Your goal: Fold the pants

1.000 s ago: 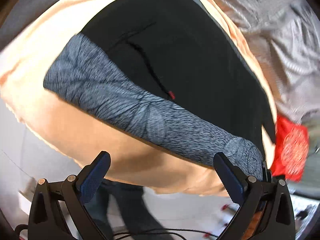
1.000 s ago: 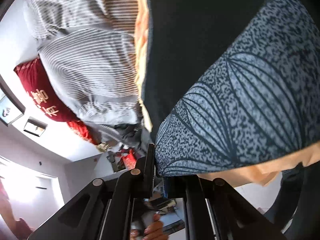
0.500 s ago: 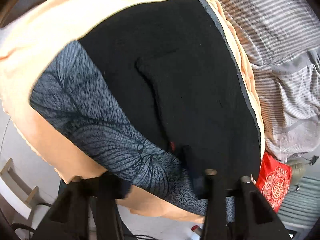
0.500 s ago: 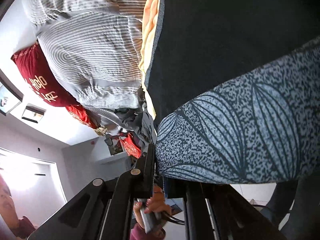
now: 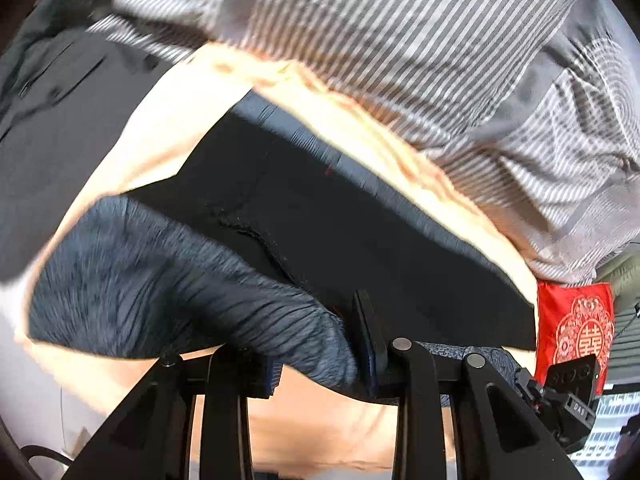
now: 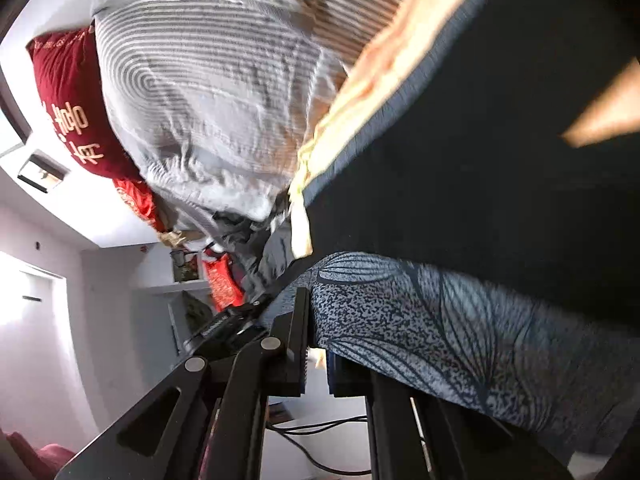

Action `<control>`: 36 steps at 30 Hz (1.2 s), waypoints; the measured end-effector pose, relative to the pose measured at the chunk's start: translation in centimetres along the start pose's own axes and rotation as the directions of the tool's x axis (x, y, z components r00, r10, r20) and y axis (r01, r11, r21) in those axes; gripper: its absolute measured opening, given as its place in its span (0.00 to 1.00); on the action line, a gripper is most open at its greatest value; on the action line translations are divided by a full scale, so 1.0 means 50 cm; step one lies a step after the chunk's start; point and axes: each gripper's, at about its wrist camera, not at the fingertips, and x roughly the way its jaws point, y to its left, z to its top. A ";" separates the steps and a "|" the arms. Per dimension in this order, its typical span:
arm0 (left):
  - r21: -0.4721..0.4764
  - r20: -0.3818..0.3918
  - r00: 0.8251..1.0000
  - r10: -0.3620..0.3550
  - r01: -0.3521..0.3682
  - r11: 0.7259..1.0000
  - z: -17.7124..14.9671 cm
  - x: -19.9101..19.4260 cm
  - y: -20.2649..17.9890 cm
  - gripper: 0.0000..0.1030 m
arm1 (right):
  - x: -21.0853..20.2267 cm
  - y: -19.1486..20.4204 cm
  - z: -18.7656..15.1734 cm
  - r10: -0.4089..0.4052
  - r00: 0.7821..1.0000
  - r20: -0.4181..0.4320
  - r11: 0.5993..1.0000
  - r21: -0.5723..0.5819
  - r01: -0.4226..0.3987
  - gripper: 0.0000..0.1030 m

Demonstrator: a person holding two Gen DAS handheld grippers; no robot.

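Both tools now grip the pants' patterned cuff end, lifting it.
Left tool [image 5: 316, 364], wide apart a second ago, is closing on the cuff [image 5: 168, 280]; right tool [image 6: 316, 364] stays clamped on it. Pants [image 5: 360, 232] lie on the peach sheet [image 5: 160, 128], cuff raised toward the waistband.

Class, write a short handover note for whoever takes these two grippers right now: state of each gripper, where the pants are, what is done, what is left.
Left gripper: jaws closing on the grey patterned cuff of the pants, cloth between them.
Right gripper: shut on the cuff's other corner.
Pants: black, spread on the peach cloth beside the striped bedding, cuff end lifted.
Done: both cuff corners picked up.
Left: probably carry the cuff over toward the waistband, lay it down, smooth it.
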 end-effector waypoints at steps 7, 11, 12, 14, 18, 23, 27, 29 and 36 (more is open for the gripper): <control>0.035 -0.041 0.997 0.061 -0.060 0.998 0.145 0.159 -0.030 0.32 | 0.122 -0.017 0.175 -0.146 0.989 0.002 0.989 -0.014 0.146 0.09; 0.060 -0.079 0.995 0.066 -0.062 0.996 0.189 0.218 -0.039 0.41 | 0.188 -0.047 0.247 -0.240 0.971 0.001 0.971 -0.003 0.240 0.10; 0.061 -0.094 0.994 0.059 -0.054 0.997 0.196 0.231 -0.038 0.41 | 0.205 -0.056 0.263 -0.268 0.963 -0.003 0.963 0.000 0.268 0.11; 0.066 -0.125 0.990 0.059 -0.051 0.997 0.207 0.247 -0.033 0.43 | 0.225 -0.069 0.277 -0.298 0.955 -0.011 0.955 -0.001 0.298 0.11; 0.065 -0.176 0.984 0.003 0.009 0.998 0.221 0.228 -0.032 0.43 | 0.254 -0.090 0.300 -0.350 0.936 -0.027 0.937 0.012 0.350 0.10; 0.100 -0.034 0.997 0.072 -0.068 0.993 0.237 0.124 -0.031 0.78 | 0.263 -0.084 0.310 -0.394 0.918 -0.042 0.919 -0.001 0.394 0.14; 0.194 -0.019 0.992 0.126 -0.120 0.974 0.233 0.110 -0.055 0.78 | 0.244 -0.045 0.300 -0.330 0.944 -0.020 0.944 0.009 0.330 0.64; 0.260 -0.055 0.985 0.166 -0.147 0.954 0.214 0.143 -0.079 0.78 | 0.216 -0.005 0.277 -0.294 0.955 0.027 0.956 -0.008 0.294 0.79; 0.437 -0.195 0.963 0.184 -0.083 0.895 0.069 0.244 -0.195 0.78 | 0.048 0.042 0.134 -0.373 0.922 0.108 0.925 -0.033 0.378 0.79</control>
